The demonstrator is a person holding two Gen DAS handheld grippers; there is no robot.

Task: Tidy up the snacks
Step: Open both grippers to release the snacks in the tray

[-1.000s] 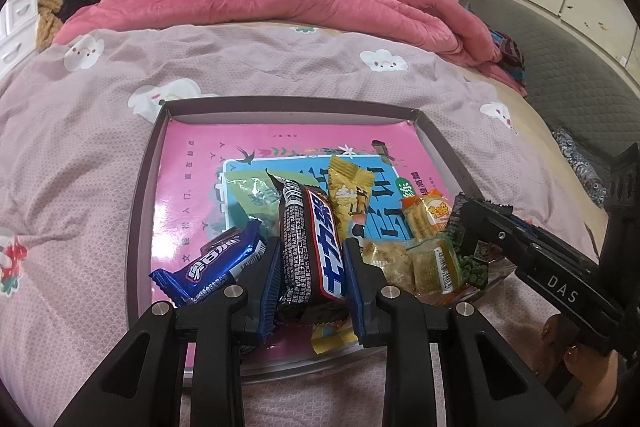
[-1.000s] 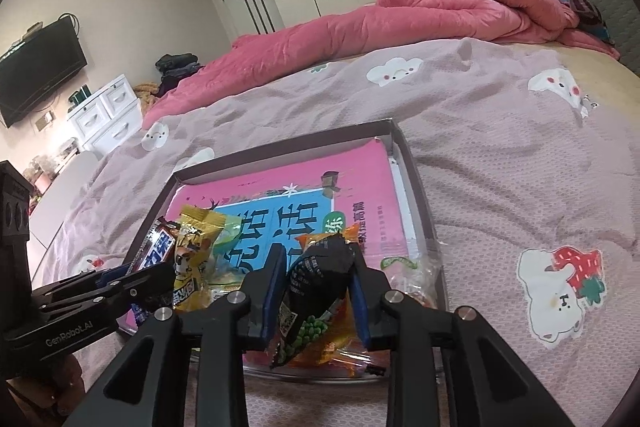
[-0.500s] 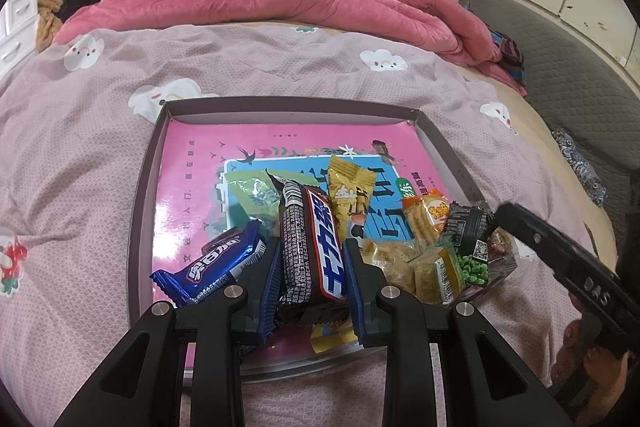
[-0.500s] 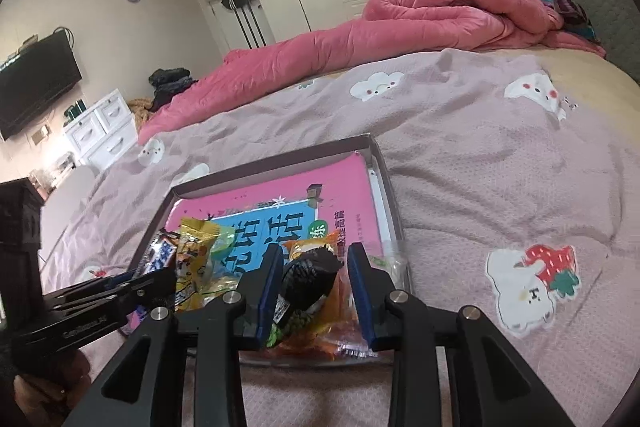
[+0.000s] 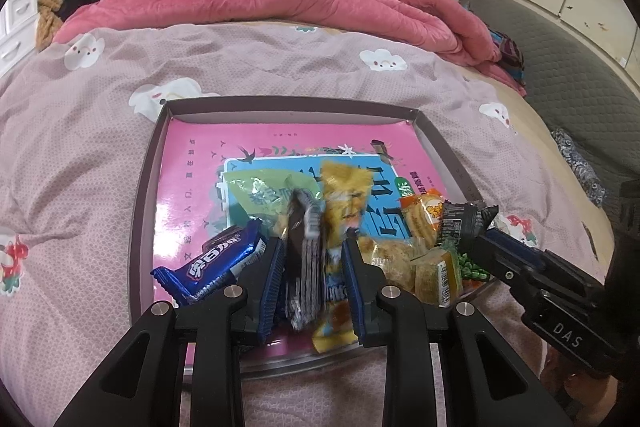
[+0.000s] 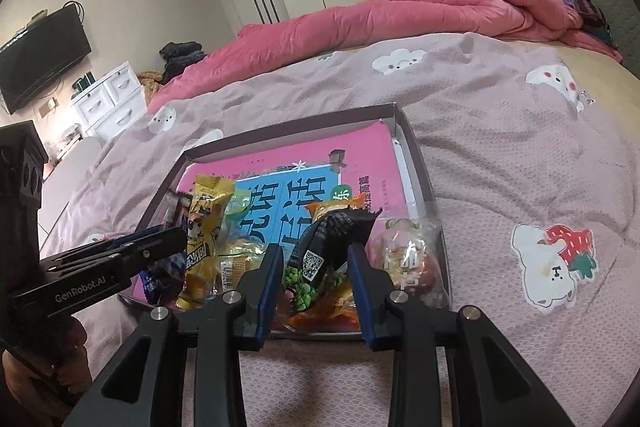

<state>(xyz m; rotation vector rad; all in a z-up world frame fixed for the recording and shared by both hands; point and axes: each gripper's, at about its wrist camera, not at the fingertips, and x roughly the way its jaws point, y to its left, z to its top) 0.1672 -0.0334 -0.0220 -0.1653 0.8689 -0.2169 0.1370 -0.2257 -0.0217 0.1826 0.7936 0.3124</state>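
Since a second ago, left claw (image 5: 314,263) has twisted its chocolate bar (image 5: 306,247) edge-on — grip unchanged. Right claw (image 6: 316,275) is parted around the black pea packet (image 6: 326,251) at the tray (image 5: 146,187) near edge. Risk: bar slips. Yellow packet (image 5: 344,201) and blue biscuit pack (image 5: 212,265) crowd it.

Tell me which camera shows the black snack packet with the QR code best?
The right wrist view: the black QR-code packet sits central between the right tongs, code readable. The left wrist view shows only its crimped end at the right edge.
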